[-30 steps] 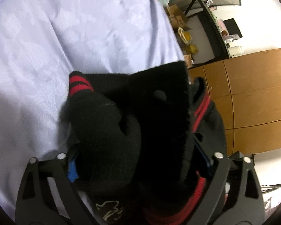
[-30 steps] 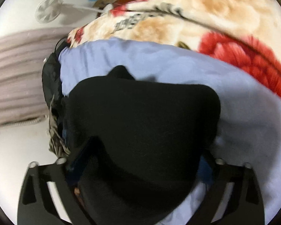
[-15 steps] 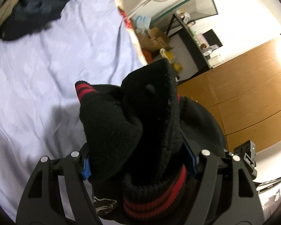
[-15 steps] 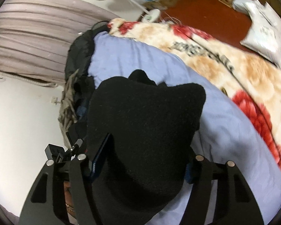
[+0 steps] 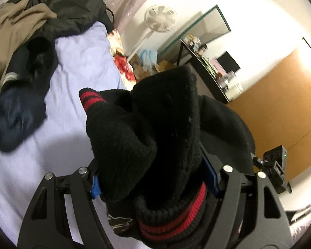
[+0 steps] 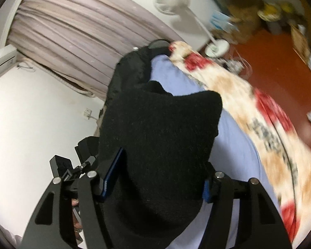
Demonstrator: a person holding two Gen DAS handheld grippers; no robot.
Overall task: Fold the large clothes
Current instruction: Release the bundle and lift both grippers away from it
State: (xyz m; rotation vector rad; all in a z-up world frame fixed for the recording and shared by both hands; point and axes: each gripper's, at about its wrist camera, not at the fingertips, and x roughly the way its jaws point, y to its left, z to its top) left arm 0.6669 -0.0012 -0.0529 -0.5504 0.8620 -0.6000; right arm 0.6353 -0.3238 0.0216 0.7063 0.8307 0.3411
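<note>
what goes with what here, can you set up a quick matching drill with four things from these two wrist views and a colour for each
Things:
1. sweater bunched in the left gripper
2. bed sheet
3. standing fan
4. wardrobe doors

Colours:
a. white
b. black with red stripes
c. brown wood
d. pale lilac-blue

Pairs: 1-b, 2-d, 3-a, 4-c
</note>
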